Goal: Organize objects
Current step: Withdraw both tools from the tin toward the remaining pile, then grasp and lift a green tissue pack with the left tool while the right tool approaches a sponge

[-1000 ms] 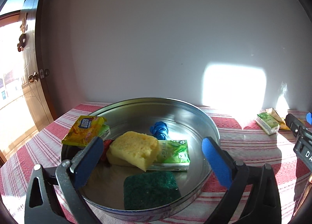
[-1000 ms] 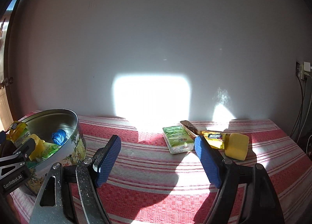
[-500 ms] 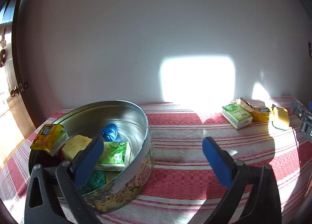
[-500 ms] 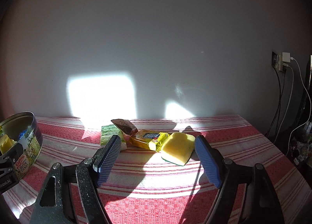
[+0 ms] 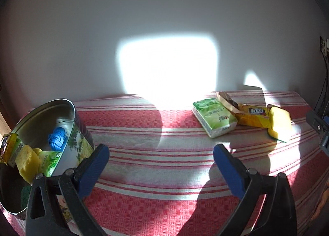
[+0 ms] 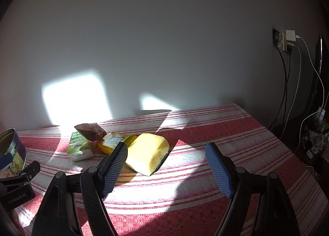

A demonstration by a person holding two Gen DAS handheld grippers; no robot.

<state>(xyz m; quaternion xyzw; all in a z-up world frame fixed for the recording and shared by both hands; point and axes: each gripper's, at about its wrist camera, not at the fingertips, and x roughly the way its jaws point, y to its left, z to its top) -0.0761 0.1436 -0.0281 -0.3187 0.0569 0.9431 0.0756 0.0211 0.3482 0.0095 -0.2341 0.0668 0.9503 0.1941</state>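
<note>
A round metal tin [image 5: 79, 124] stands at the left on the striped cloth, holding a blue bundle [image 5: 57, 138], a yellow sponge [image 5: 27, 161], a green tissue pack [image 5: 49, 163] and a yellow packet. Further right lie a green tissue pack [image 5: 213, 119] [image 6: 79, 149], a brown wrapper [image 6: 90, 131], a yellow packet [image 5: 254, 115] [image 6: 115, 140] and a yellow sponge [image 5: 279, 121] [image 6: 147, 152]. My left gripper [image 5: 161, 161] is open over bare cloth between tin and pile. My right gripper [image 6: 165, 162] is open just short of the yellow sponge, nothing between its fingers.
The table [image 6: 226, 131] with its red-and-white cloth stands against a white wall. Its right edge drops off near a wall socket with cables [image 6: 287, 42] and clutter on the floor. The tin's side [image 6: 12, 153] shows at the left of the right wrist view.
Both grippers have swung to the right, away from the tin and toward the pile of packs and sponge. The sponge now sits close before the right gripper. Jaws stayed open.
</note>
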